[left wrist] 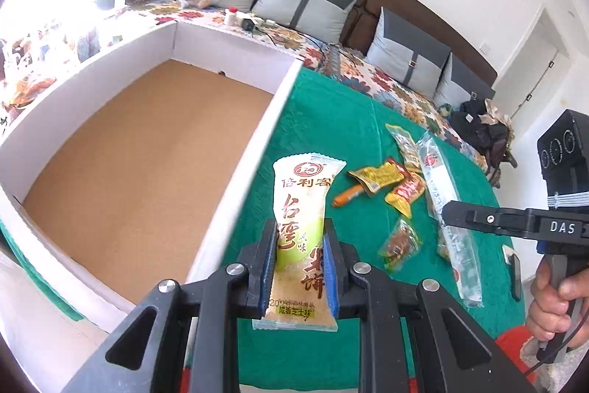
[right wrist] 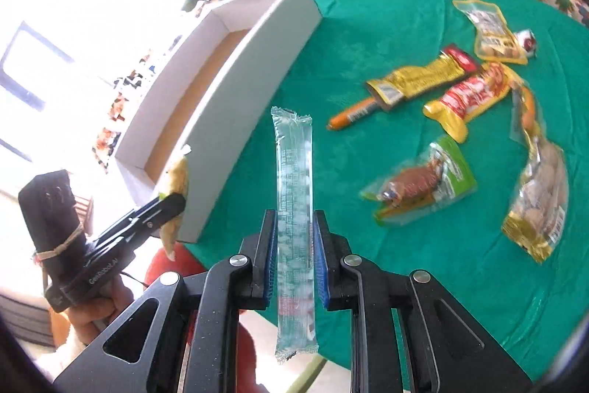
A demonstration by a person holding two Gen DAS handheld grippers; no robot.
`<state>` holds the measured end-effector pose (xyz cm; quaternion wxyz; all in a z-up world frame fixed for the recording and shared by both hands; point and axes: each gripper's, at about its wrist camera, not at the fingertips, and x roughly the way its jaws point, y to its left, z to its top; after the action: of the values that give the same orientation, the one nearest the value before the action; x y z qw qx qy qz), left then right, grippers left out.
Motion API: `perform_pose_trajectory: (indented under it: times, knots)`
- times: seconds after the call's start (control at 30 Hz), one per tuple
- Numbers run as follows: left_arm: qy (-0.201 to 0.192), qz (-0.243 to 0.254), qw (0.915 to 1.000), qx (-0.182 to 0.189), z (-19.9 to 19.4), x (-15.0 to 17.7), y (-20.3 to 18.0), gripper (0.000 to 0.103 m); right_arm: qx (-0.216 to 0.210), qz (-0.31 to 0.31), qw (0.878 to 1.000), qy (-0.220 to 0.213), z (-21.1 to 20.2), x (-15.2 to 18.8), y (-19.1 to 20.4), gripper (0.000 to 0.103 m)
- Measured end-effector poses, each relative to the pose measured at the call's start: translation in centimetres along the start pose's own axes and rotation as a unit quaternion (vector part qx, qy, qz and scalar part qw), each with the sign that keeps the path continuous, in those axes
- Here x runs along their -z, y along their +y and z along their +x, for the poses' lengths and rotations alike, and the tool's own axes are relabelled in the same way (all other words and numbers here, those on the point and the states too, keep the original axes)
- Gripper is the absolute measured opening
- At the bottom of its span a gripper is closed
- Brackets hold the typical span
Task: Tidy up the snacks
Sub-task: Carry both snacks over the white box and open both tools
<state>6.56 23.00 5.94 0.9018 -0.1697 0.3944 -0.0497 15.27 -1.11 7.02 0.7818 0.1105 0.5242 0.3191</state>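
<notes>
Left gripper: blue pads pinch a rice cracker packet across its lower half, white-and-green wrapper with red characters, held upright, top end fanning above the fingers. In the right wrist view the same gripper shows low at left, the packet seen edge-on; a hand wraps its handle.

Right gripper: pads pressed onto a long clear-wrapped snack stick, gripped near mid-length, both ends jutting past the fingers, lifted off the cloth. From the left wrist view the right gripper reaches in from the right edge, its grip point hard to make out; a hand holds the handle.

Just left of the left gripper: a white-walled box with a brown cardboard floor, nothing in it that shows. The packet hangs beside the box's near wall, over the green cloth.

Ahead and right of both grippers, loose snacks on the cloth: a green-edged clear pouch, an orange sausage stick, a yellow sachet touching it, a red-and-yellow sachet, a yellow pouch farther off, and a clear bag of round pieces at far right.

Beyond the cloth: floral bed cover, then grey cushions against a brown headboard.
</notes>
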Motion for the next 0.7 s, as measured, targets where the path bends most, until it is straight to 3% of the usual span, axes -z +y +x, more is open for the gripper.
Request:
perform_pose_trajectory:
  times: [0.13,0.2,0.23,0.27,0.37,0.43,0.53,0.6,0.7]
  knots:
    - [-0.016,-0.003,0.9959,-0.089,-0.8,-4.3,4.8,0.022,-0.059,-0.026,0.997,-0.036,3.4,-6.2,8.0,0.02]
    - [-0.003,-0.002,0.9899,-0.142,0.0,-5.3,7.1,0.043,-0.072,-0.029,0.995,-0.059,4.4,-8.2,10.7,0.025]
    - [0.003,-0.005,0.9875,-0.158,0.3,-5.5,8.0,0.073,-0.072,-0.024,0.995,-0.067,4.8,-9.0,11.5,0.045]
    - [0.0,-0.007,0.9857,-0.168,0.4,-5.4,8.7,0.083,-0.076,-0.019,0.994,-0.078,4.4,-9.3,12.1,0.06]
    - [-0.018,-0.005,0.9826,-0.185,0.3,-4.1,9.5,0.083,-0.085,-0.022,0.991,-0.097,3.5,-8.9,11.3,0.06]
    - [-0.03,0.002,0.9849,-0.17,0.6,-3.6,8.9,0.083,-0.055,-0.038,0.992,-0.106,2.6,-7.3,9.0,0.06]
    - [-0.051,0.032,0.9866,-0.151,1.8,-3.1,6.5,0.085,0.03,-0.059,0.991,-0.115,2.0,-4.7,3.3,0.063]
    - [-0.037,0.065,0.9865,-0.146,3.7,-3.0,4.6,0.085,0.095,-0.069,0.987,-0.112,1.4,-2.2,-1.3,0.063]
    - [0.007,0.125,0.9743,-0.187,7.4,-2.3,2.0,0.085,0.191,-0.054,0.975,-0.103,-0.5,2.2,-9.4,0.063]
